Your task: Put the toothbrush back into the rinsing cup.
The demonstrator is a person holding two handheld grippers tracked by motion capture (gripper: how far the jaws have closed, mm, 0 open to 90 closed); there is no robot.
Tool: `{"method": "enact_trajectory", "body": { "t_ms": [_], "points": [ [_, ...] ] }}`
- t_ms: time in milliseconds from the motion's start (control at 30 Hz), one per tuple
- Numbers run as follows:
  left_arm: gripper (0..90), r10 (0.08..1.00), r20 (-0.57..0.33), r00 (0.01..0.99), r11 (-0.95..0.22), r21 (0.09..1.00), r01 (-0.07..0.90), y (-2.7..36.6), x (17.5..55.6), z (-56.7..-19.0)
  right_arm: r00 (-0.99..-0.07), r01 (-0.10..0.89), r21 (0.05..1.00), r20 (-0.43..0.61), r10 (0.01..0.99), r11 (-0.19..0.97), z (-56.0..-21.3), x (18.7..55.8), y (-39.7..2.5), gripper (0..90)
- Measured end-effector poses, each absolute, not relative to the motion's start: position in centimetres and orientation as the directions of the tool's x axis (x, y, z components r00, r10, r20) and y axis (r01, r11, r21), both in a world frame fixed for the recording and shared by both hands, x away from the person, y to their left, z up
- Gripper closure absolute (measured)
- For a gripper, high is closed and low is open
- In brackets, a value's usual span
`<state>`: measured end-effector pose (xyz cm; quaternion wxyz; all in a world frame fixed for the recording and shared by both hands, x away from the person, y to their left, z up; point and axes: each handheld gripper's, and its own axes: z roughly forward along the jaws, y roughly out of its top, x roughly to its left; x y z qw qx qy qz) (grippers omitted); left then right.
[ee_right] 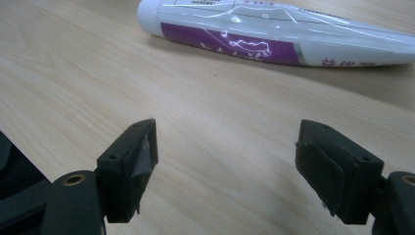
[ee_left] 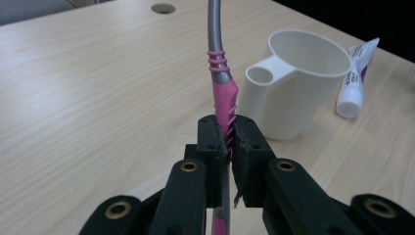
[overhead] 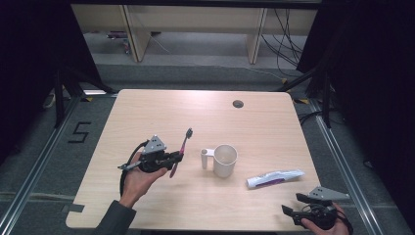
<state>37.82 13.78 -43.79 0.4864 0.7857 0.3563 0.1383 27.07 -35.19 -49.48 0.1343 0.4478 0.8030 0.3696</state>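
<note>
A pink and grey toothbrush is clamped by its handle in my left gripper, held above the table left of centre with the bristle end pointing away. Just to its right stands a white cup with a tube-shaped side handle. A white and purple toothpaste tube lies flat right of the cup. My right gripper hovers at the table's front right corner, jaws wide open and empty, a short way in front of the tube.
The wooden table has a round cable hole near its far edge. Black curtains and stand legs flank the table, and cables trail on the floor at the right.
</note>
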Motion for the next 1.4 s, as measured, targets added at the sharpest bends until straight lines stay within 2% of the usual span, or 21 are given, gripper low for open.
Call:
{"method": "enact_trajectory", "body": {
  "t_ms": [233,567,1333,1400],
  "points": [
    [82.2,0.690,-0.140,0.710,-0.232,0.886,0.401,13.4,38.5,-42.4,-0.553,0.642,0.697,0.133,0.822,0.319,-49.4,26.9,-35.1,24.6],
    [82.2,0.692,-0.109,0.713,-0.197,0.922,0.333,11.6,39.4,-40.7,-0.553,0.637,0.702,0.128,0.823,0.319,-49.4,26.9,-35.1,24.6],
    [82.2,0.662,-0.130,0.738,-0.135,0.948,0.288,8.0,41.2,-39.5,-0.545,0.653,0.693,0.151,0.825,0.305,-49.4,26.8,-35.0,24.6],
    [82.2,0.658,-0.134,0.741,-0.130,0.949,0.287,7.8,41.3,-39.4,-0.553,0.637,0.698,0.117,0.825,0.328,-49.3,26.9,-35.1,24.7]
  ]
}}
